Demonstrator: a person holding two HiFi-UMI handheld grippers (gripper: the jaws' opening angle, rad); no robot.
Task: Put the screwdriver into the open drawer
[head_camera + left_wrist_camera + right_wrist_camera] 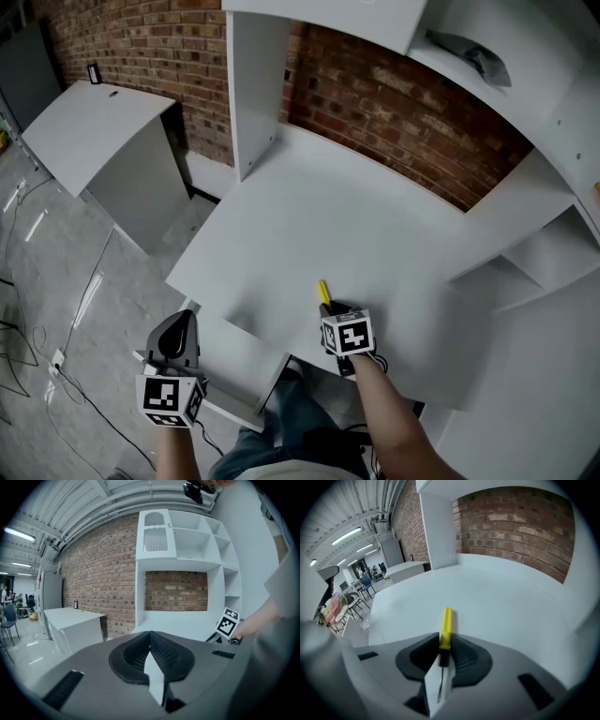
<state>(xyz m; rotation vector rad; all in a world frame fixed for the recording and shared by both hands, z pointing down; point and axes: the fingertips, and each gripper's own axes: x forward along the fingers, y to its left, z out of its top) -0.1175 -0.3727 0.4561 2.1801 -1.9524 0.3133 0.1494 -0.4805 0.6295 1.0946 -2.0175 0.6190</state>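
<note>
Clamped in the right gripper [442, 651], the screwdriver [446, 625] is not yet carried from the desk [356, 225] to the drawer [248, 361], near which the left gripper [151, 641] is held shut, empty.

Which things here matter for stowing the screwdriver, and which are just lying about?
Job: screwdriver, right gripper gripping it, open drawer.
Lying about: grey object on shelf, side cabinet, chairs.

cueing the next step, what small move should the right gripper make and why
Probably lift straight up a little: the right gripper is closed on the screwdriver, which lies on the desk, and the open drawer sits to its left.
</note>
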